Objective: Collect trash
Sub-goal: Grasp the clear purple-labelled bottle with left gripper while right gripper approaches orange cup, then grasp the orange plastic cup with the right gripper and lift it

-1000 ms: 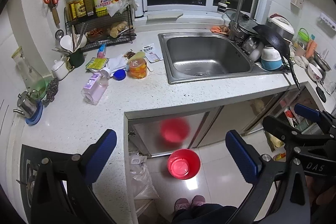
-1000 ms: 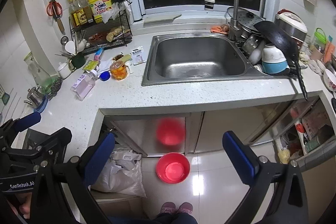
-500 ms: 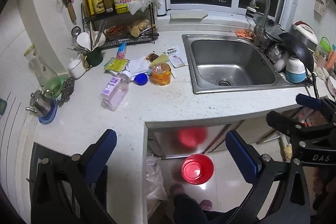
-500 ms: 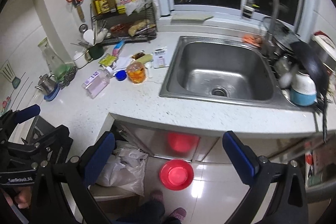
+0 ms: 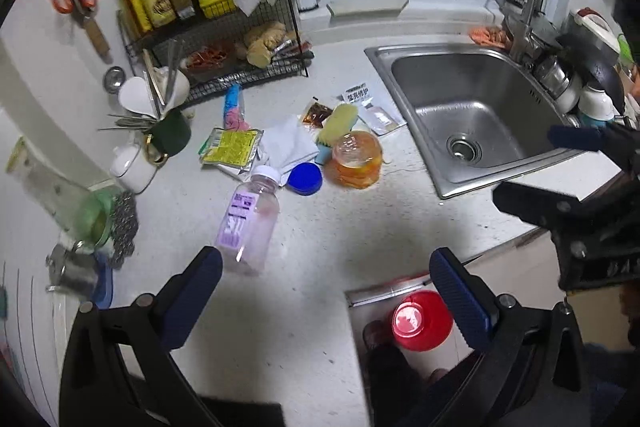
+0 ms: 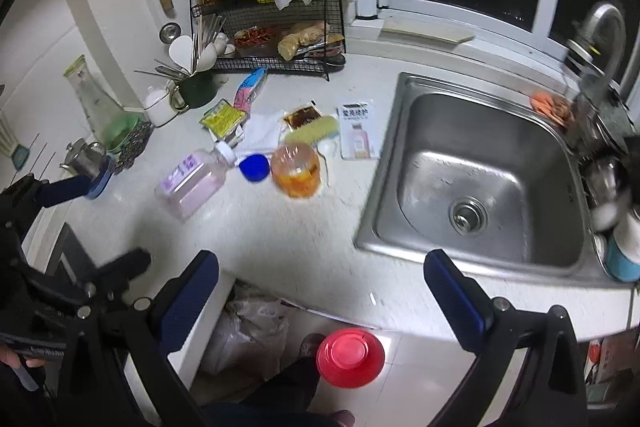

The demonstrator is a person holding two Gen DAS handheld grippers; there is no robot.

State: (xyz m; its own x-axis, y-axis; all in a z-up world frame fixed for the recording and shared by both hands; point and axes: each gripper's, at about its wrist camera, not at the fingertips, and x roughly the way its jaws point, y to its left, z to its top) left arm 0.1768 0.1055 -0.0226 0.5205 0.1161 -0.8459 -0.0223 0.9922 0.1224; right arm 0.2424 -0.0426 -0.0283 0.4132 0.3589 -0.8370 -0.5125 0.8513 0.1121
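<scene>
Litter lies on the white counter (image 5: 340, 227): a pink plastic bottle (image 5: 250, 223) on its side, a blue cap (image 5: 305, 178), an orange plastic jar (image 5: 353, 159), a white tissue (image 5: 289, 143), a yellow-green packet (image 5: 233, 146) and small sachets (image 6: 354, 135). The same bottle (image 6: 192, 179) and jar (image 6: 296, 169) show in the right wrist view. A red bin (image 5: 420, 321) stands on the floor below the counter edge. My left gripper (image 5: 326, 291) hangs open above the counter, just short of the bottle. My right gripper (image 6: 320, 291) is open over the counter's front edge, empty.
A steel sink (image 6: 480, 179) with a tap (image 6: 604, 39) lies to the right, dishes (image 6: 616, 211) stacked beside it. A wire rack (image 6: 272, 39) of bottles, a utensil cup (image 6: 196, 87) and a glass jug (image 6: 104, 111) stand at the back left. A plastic bag (image 6: 248, 331) sits under the counter.
Both grippers have moved forward and left, closer to the counter, so the litter now looms larger. The red bin has slid toward the bottom of both views. Both stay open.
</scene>
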